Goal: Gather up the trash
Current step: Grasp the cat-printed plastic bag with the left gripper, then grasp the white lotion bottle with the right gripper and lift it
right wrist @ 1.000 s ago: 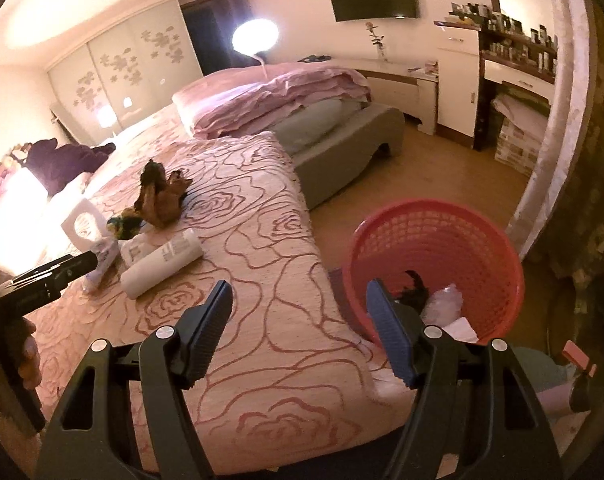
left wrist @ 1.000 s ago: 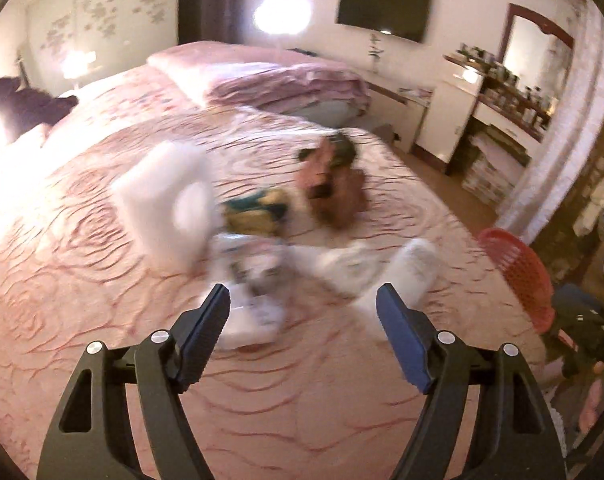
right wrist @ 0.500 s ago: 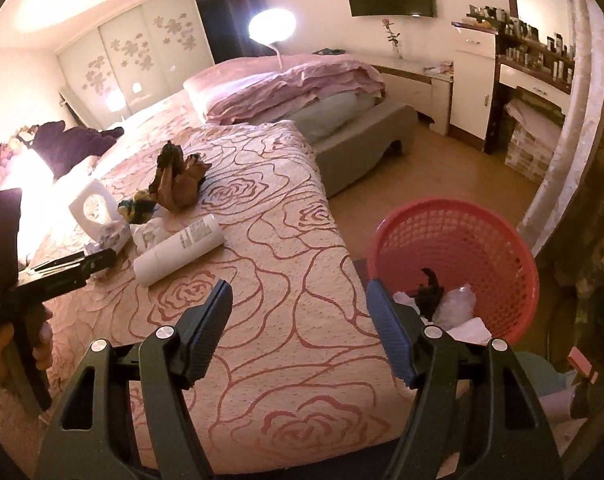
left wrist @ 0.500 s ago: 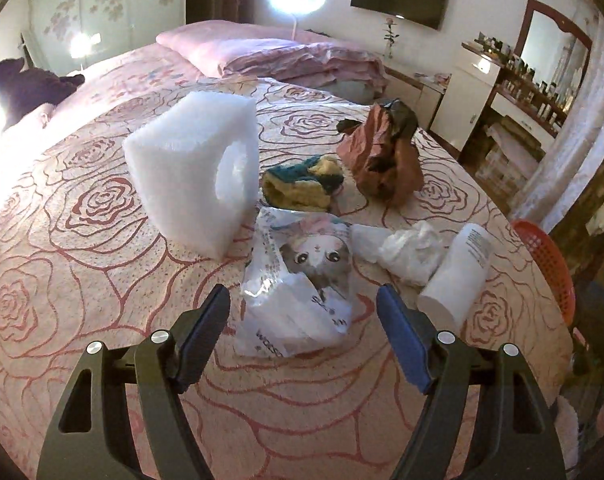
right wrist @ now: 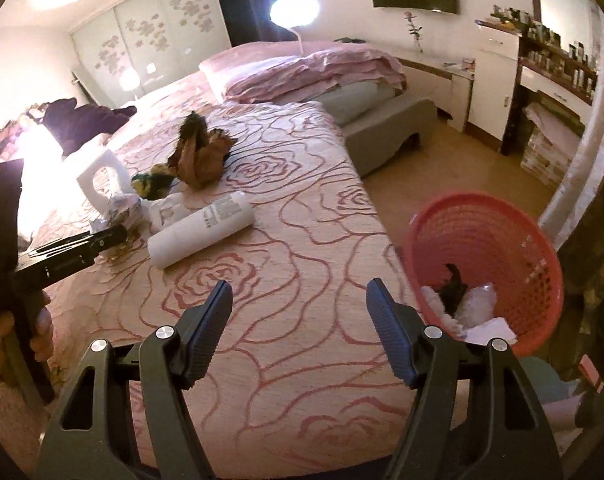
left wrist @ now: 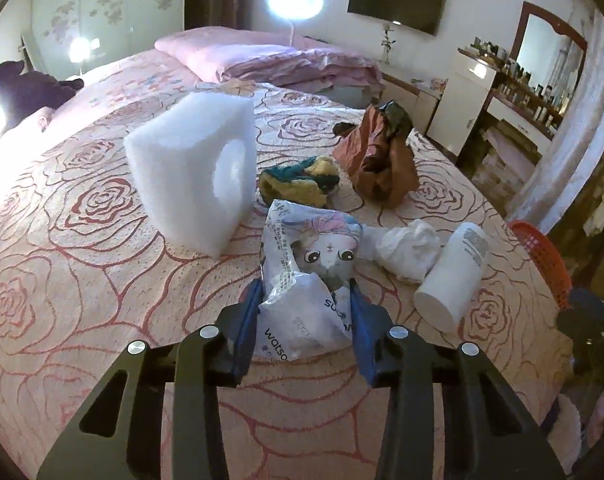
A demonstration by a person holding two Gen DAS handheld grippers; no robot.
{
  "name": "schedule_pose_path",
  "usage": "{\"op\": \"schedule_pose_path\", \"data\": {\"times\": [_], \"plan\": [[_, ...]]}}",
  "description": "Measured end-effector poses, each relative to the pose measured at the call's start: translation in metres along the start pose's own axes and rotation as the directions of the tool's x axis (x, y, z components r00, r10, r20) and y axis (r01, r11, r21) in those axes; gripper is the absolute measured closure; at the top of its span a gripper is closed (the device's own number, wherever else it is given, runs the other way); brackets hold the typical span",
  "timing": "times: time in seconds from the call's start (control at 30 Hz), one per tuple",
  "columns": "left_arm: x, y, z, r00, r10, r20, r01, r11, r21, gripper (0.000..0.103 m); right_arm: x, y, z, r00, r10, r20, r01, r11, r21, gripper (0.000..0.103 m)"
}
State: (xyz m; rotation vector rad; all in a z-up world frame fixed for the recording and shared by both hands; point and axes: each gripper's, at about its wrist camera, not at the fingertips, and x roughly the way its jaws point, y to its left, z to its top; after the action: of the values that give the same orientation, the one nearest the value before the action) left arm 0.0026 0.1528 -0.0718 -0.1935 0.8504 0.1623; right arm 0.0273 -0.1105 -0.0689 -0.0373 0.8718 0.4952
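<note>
bedroom, rose-pattern bedspread (left wrist: 82, 280), trash scattered mid-bed.

change vs half a second back: left gripper (left wrist: 305, 304) was wide open and short of the printed bag (left wrist: 307, 276); now its jaws have closed in on the bag's near end, blue pads pressing both sides, plastic bunched between them. reads as grasp made, bag not lifted, still resting on the bed. so likely one item secured, next is lift and carry to the basket (right wrist: 489, 248).

right gripper (right wrist: 300, 300) is nearly the same as before: jaws wide apart, nothing between them, hovering over the bed edge at lower centre of the right view, basket at right of frame beside the bed. basket already has a few scraps in the bottom.

left on the bed, left view:
- foam block (left wrist: 194, 168) left of centre, standing, just beside the bag
- yellow-green wad (left wrist: 298, 182) behind the bag
- brown paper (left wrist: 377, 160) upper centre-right
- white tissue (left wrist: 407, 250) just right of the bag, may be touching it
- white bottle (left wrist: 453, 276) lying on its side, right of the tissue

risk: thin plastic, grip is on the loose end, could slip or drag the tissue along on lift. task looks early, five more items to go.
</note>
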Motion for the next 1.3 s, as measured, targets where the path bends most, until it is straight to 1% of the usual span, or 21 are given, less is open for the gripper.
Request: {"op": "schedule_pose_path", "data": {"times": [0.1, 0.27, 0.33, 0.37, 0.4, 0.53, 0.6, 0.73, 1.0, 1.1, 1.2, 1.23, 1.3], "plan": [[-0.009, 0.000, -0.002, 1.000, -0.003, 0.019, 0.003, 1.000, 0.005, 0.064, 0.007, 0.011, 0.004, 1.000, 0.016, -0.015, -0.016, 1.000, -0.017, 0.036], [-0.024, 0.001, -0.001, 0.998, -0.003, 0.055, 0.003, 1.000, 0.004, 0.064, 0.025, 0.042, 0.011, 0.999, 0.022, -0.028, -0.024, 0.996, -0.085, 0.036], [-0.028, 0.002, 0.000, 0.998, -0.005, 0.067, 0.005, 1.000, 0.000, 0.064, 0.032, 0.055, 0.015, 0.999, 0.031, -0.034, -0.035, 0.993, -0.110, 0.033], [-0.030, 0.004, 0.000, 0.997, -0.008, 0.071, 0.008, 1.000, -0.003, 0.064, 0.035, 0.062, 0.017, 0.999, 0.032, -0.032, -0.035, 0.992, -0.121, 0.029], [-0.030, 0.005, 0.000, 0.997, -0.009, 0.073, 0.010, 1.000, -0.006, 0.064, 0.037, 0.068, 0.018, 0.999, 0.029, -0.026, -0.033, 0.991, -0.130, 0.027], [-0.030, 0.012, -0.001, 0.997, -0.010, 0.071, 0.012, 1.000, -0.026, 0.064, 0.051, 0.090, 0.020, 0.999, 0.024, -0.030, -0.029, 0.984, -0.175, 0.027], [-0.030, 0.015, 0.000, 0.998, -0.011, 0.070, 0.013, 0.999, -0.033, 0.064, 0.055, 0.094, 0.019, 0.999, 0.013, -0.031, -0.019, 0.983, -0.183, 0.027], [-0.029, 0.019, 0.000, 0.998, -0.013, 0.069, 0.016, 0.999, -0.044, 0.064, 0.058, 0.088, 0.019, 0.999, -0.018, -0.030, 0.013, 0.985, -0.173, 0.027], [-0.030, 0.019, -0.001, 0.997, -0.016, 0.071, 0.020, 0.998, -0.060, 0.064, 0.053, 0.045, 0.016, 0.993, -0.115, -0.041, 0.113, 0.992, -0.050, 0.027], [-0.031, 0.019, 0.000, 0.997, -0.018, 0.073, 0.023, 0.998, -0.057, 0.064, 0.048, 0.040, 0.014, 0.996, -0.088, -0.032, 0.087, 0.996, -0.016, 0.027], [-0.032, 0.017, 0.000, 0.997, -0.023, 0.075, 0.027, 0.998, -0.055, 0.064, 0.045, 0.046, 0.015, 0.999, -0.028, -0.017, 0.028, 0.999, -0.014, 0.027], [-0.033, 0.017, 0.000, 0.997, -0.024, 0.075, 0.028, 0.998, -0.055, 0.064, 0.047, 0.049, 0.017, 1.000, -0.002, -0.023, 0.002, 1.000, -0.012, 0.027], [-0.033, 0.017, -0.001, 0.997, -0.025, 0.075, 0.030, 0.998, -0.056, 0.064, 0.053, 0.054, 0.022, 0.999, 0.024, -0.039, -0.024, 1.000, -0.002, 0.027]]}}
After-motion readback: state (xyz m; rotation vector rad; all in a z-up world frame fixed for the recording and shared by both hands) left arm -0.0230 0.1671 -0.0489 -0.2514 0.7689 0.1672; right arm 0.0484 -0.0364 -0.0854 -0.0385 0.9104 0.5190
